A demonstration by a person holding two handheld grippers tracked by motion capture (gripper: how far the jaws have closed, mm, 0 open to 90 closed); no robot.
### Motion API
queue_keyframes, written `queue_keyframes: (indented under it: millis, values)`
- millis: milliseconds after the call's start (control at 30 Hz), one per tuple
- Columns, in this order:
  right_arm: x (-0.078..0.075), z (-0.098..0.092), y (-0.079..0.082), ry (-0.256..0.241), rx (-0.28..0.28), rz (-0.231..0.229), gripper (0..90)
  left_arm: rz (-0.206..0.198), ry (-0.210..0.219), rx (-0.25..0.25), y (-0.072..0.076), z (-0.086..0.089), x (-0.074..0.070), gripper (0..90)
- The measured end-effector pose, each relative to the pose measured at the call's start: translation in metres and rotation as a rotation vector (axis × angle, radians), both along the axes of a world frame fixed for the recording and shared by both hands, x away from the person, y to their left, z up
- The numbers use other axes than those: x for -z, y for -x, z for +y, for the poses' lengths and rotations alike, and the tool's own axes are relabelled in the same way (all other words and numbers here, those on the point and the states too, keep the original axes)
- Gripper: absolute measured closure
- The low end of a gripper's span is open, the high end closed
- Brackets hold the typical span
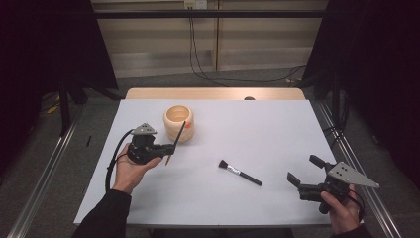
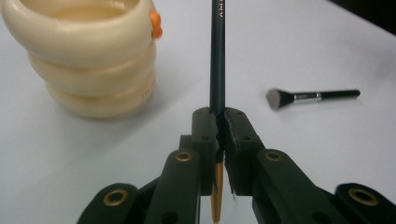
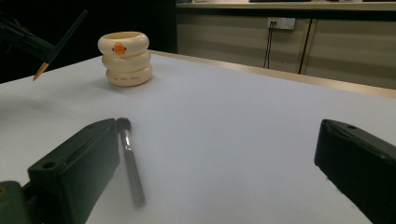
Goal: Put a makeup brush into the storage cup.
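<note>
The left gripper (image 1: pixel 166 148) has its fingers clamped on a dark pencil (image 2: pixel 217 70), held just right of the cream ringed cup (image 1: pixel 179 123). Farther right of the cup, a makeup brush (image 1: pixel 239 172) lies on the counter (image 1: pixel 277 129), before the right gripper (image 1: pixel 303 174), fingers wide.

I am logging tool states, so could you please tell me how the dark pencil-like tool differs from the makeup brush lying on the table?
The slim dark tool is clamped in the left tongs and held off the table beside the cream holder; the makeup brush lies flat and untouched on the white table. The tool ends in a gold-coloured tip, whereas the brush has a flared bristle head and a silver ferrule. Both have thin dark handles.
</note>
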State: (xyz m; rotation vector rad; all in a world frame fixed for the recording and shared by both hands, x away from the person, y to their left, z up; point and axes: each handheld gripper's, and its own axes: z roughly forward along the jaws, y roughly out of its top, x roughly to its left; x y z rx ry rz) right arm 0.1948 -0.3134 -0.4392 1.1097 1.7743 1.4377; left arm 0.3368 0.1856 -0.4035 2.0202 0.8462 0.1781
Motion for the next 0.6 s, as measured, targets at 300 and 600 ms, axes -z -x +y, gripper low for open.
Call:
queue_keyframes:
  millis: [300,600]
  values:
    - [0.0,0.0,0.0,0.0,0.001,0.0,0.0,-0.101,0.082,-0.012,0.009,0.005,-0.005,83.6]
    - [0.0,0.0,0.0,-0.005,0.003,0.002,0.0,-0.183,0.18,-0.061,0.021,0.008,-0.013,83.6]
